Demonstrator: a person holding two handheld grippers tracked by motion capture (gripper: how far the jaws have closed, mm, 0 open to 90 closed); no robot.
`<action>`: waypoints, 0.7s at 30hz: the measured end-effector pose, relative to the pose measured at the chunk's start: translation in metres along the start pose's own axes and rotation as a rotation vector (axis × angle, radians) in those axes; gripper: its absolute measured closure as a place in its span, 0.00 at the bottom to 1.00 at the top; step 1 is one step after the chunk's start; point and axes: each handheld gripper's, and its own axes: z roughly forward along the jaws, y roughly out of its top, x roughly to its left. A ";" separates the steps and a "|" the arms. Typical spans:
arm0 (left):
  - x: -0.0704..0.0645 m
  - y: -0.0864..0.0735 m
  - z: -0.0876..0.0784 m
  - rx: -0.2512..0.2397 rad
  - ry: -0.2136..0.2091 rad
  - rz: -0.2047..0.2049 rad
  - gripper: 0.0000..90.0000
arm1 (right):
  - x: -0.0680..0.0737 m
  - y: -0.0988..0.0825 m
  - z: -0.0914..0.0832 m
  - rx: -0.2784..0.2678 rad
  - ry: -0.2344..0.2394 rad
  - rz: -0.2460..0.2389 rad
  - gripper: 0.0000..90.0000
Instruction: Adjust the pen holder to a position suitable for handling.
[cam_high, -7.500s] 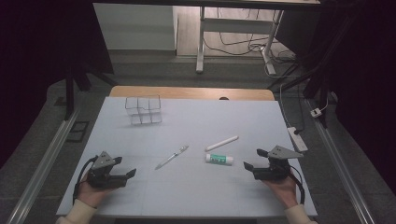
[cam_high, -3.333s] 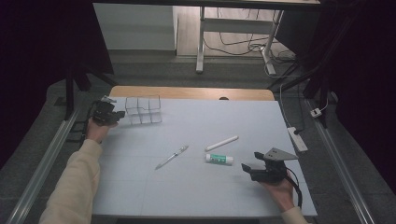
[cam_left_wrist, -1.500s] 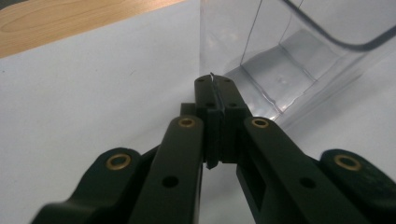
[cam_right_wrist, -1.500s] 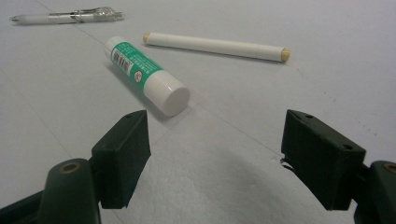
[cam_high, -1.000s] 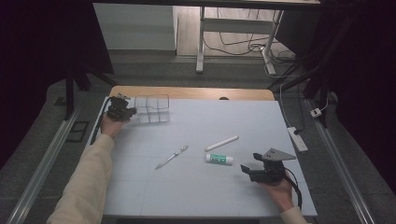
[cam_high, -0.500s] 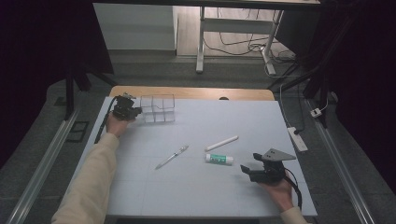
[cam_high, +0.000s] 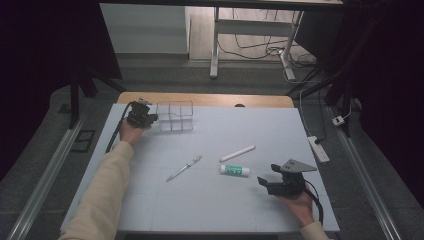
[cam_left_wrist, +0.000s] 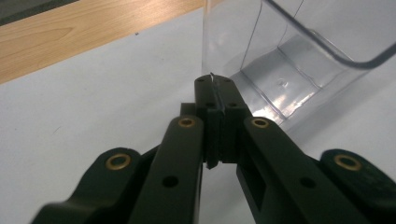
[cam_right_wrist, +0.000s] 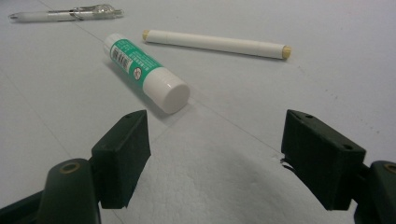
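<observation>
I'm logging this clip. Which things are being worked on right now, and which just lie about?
In hand:
- clear organizer box, its wall pinched by the left tongs

Lying about:
- glue stick, just ahead of the open right tongs
- white marker
- pen

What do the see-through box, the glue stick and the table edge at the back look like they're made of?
Clear box: likely hard glossy plastic, transparent, with reflections and moulded dividers. Glue stick: smooth plastic, probably, with a white cap and a green printed label. Back table edge: wood or wood-look laminate, pale with visible grain. The left claw is shut on the box's wall.
</observation>
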 end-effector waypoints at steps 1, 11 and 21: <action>-0.001 0.001 0.000 0.000 0.000 0.000 0.99 | 0.000 0.000 0.000 0.000 0.000 0.000 0.26; -0.008 0.006 0.005 -0.003 -0.007 0.004 0.99 | 0.000 0.000 0.000 0.003 -0.002 -0.001 0.26; -0.016 0.013 0.011 0.003 -0.016 0.014 0.99 | 0.000 0.000 0.001 0.001 0.002 0.001 0.26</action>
